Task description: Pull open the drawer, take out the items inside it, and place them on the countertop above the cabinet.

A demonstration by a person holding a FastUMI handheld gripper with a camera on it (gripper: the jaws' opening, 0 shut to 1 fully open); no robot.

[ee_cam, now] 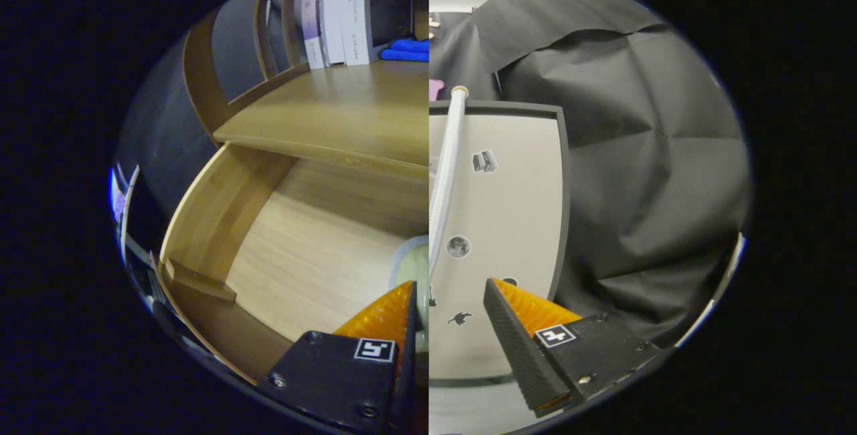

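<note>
Wood surface [348,107] above cabinet, books [348,10] at back | drawer [315,268] open below it | pale item [412,264] in drawer, just ahead of left finger, partly hidden | gripper [447,301] jaws parted, holding nothing | next: judge small shift left to straddle it

Evenly lit, sharp centre; strong fisheye bending at edges (mismatched halves meet mid-view).

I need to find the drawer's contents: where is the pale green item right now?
In the gripper view, the pale green item lies on the floor of the open drawer, just ahead of the left finger of the open tool, below the countertop.
</note>
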